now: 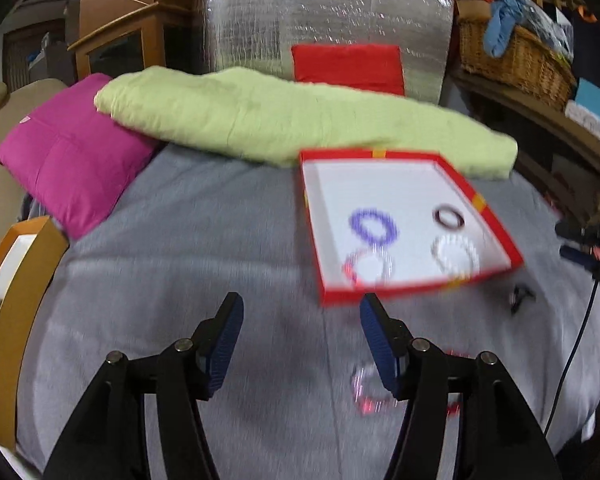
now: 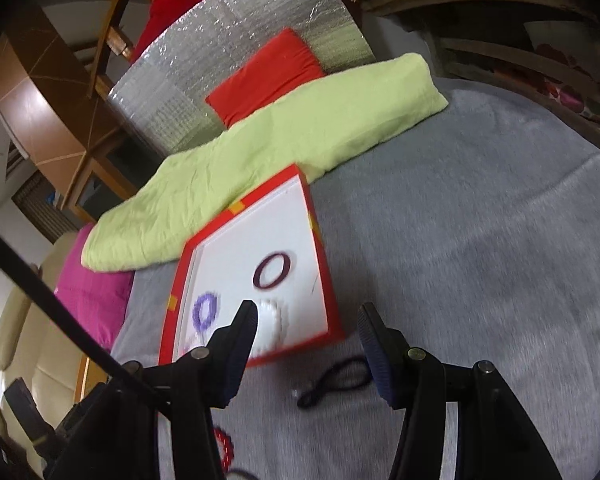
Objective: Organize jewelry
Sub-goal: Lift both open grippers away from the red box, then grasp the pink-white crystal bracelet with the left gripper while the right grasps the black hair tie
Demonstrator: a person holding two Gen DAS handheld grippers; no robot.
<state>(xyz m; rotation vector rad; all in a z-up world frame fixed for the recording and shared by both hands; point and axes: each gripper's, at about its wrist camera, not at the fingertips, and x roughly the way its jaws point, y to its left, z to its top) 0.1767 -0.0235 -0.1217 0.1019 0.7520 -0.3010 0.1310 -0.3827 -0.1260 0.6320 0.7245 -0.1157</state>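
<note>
Here, both tools, left (image 1: 301, 306) and right (image 2: 307, 316), wide open, empty.

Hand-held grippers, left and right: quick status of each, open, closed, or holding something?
Left hand-held gripper: open, holding nothing; a blurred bracelet lies on the grey blanket beneath.
Right hand-held gripper: open, holding nothing.

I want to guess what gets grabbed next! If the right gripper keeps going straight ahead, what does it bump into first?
Probably the black bracelet, lying on the grey blanket between the open fingers of the right gripper. The red box sits a little left of that line. Depth is hard to judge.
</note>
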